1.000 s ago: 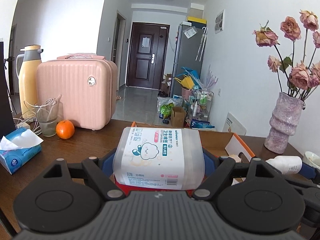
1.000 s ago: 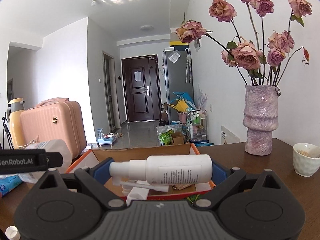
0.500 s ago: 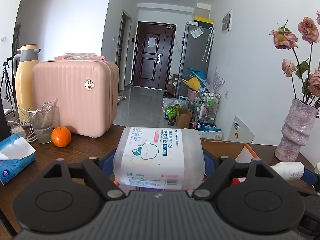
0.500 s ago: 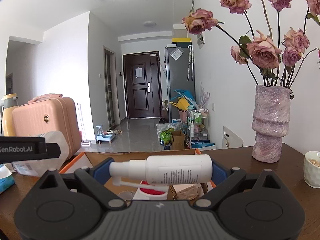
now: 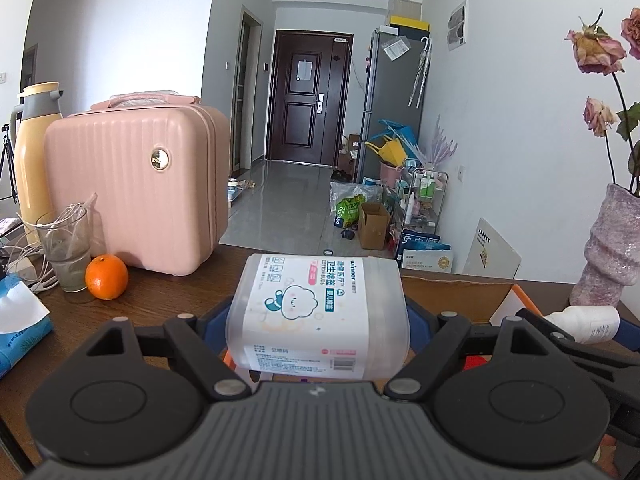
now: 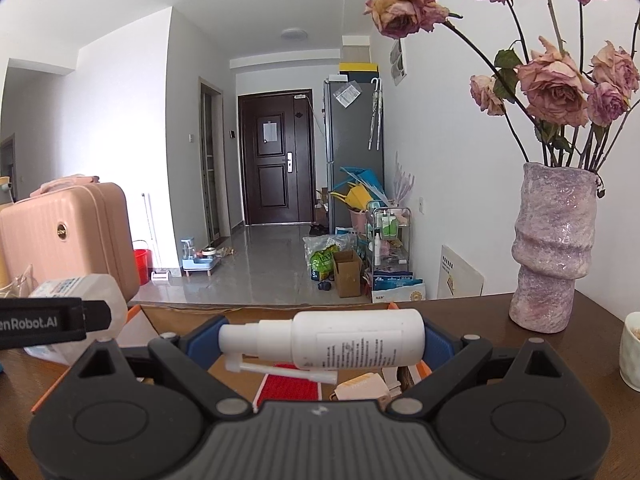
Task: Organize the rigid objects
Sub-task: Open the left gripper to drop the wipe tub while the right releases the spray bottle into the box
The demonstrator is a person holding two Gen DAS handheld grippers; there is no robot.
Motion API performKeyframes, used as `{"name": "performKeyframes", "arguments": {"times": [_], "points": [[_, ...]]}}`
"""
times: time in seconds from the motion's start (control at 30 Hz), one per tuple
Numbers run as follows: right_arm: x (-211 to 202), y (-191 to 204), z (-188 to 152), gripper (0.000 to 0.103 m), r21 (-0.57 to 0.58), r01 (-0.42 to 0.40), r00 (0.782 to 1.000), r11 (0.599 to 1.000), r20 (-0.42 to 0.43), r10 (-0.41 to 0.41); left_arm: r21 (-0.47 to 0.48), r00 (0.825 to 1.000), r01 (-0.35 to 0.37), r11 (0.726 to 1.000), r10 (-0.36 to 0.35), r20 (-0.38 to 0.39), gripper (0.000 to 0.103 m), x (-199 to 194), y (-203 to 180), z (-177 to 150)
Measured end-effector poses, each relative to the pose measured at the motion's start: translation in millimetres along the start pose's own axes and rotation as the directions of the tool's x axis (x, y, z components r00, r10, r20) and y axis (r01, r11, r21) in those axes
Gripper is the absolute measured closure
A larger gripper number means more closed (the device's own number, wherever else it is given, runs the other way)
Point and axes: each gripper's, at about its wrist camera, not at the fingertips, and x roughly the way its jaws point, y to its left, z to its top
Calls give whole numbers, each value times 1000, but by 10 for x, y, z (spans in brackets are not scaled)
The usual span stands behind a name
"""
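Note:
My left gripper (image 5: 318, 320) is shut on a clear cotton-bud box (image 5: 316, 312) with a white label, held above the near left side of an open cardboard box (image 5: 452, 292) with orange flaps. My right gripper (image 6: 320, 340) is shut on a white spray bottle (image 6: 352, 340), lying sideways with its nozzle to the left, above the same cardboard box (image 6: 180, 314). The spray bottle also shows at the right in the left wrist view (image 5: 588, 322). Inside the box lie a red item (image 6: 290, 388) and a beige item (image 6: 362, 386).
On the brown table stand a pink suitcase (image 5: 136, 188), a yellow thermos (image 5: 34, 152), a glass with cables (image 5: 66, 252), an orange (image 5: 106, 277) and a blue tissue pack (image 5: 20, 328). A purple vase of dried roses (image 6: 552, 248) and a white cup (image 6: 630, 350) stand at the right.
Both grippers have risen and drawn back a little, still holding their objects over the cardboard box. More of the box's inside shows under the spray bottle.

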Motion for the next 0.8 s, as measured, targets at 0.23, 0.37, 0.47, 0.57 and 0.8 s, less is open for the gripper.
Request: {"name": "performKeyframes", "arguments": {"times": [0.23, 0.37, 0.47, 0.57, 0.8], "points": [[160, 38, 36, 6, -30, 9, 1000, 1000, -23, -10, 21, 1000, -7, 1000, 7, -22, 20, 189, -59, -2], [260, 39, 47, 6, -46, 17, 999, 999, -43, -19, 33, 999, -11, 999, 12, -36, 20, 280, -83, -15], [330, 31, 56, 6, -58, 21, 998, 998, -56, -25, 42, 999, -14, 999, 16, -47, 20, 353, -105, -24], [396, 29, 66, 6, -69, 28, 997, 997, -70, -32, 50, 998, -18, 999, 21, -59, 20, 437, -114, -31], [551, 11, 25, 6, -78, 31, 994, 996, -106, -40, 66, 995, -24, 998, 30, -96, 20, 627, -119, -82]]}}
